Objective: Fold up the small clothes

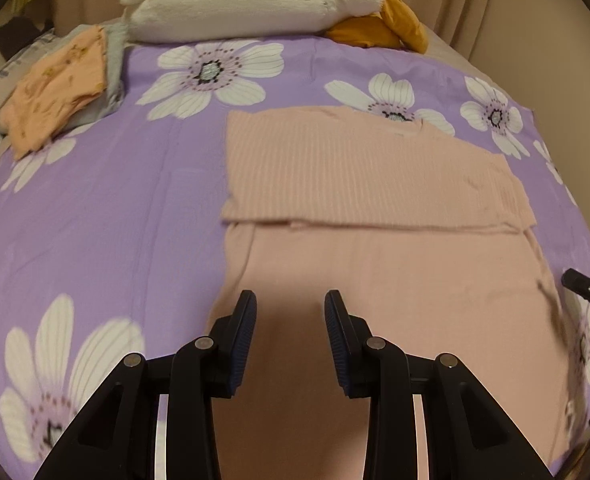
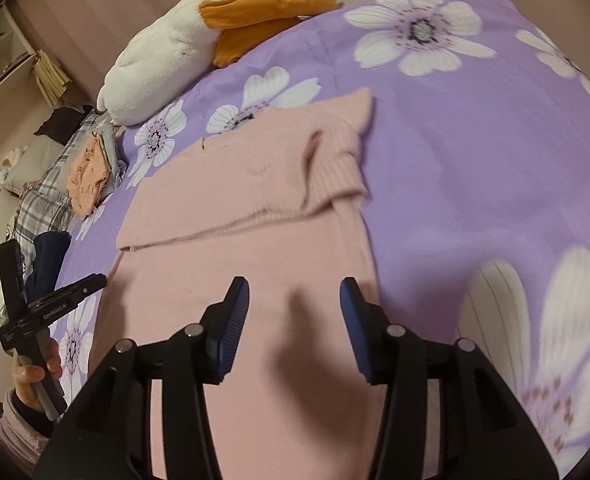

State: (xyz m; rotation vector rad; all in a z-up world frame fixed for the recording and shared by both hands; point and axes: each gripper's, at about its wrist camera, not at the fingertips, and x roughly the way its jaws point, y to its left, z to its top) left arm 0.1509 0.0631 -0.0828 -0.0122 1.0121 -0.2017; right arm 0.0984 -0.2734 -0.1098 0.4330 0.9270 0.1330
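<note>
A: How far along is the folding?

B: One pink sweater (image 1: 375,208) lies mid-frame on the bed (image 1: 95,220), top part folded down; the lower half remains. One folded orange garment (image 1: 55,92) sits upper left.

A: And the fingers?

B: Left gripper (image 1: 291,320) and right gripper (image 2: 295,304) both hover part open over the sweater, holding nothing.

left tongs (image 1: 290,300): parted, empty, angled down | right tongs (image 2: 294,286): parted, empty, angled down
</note>
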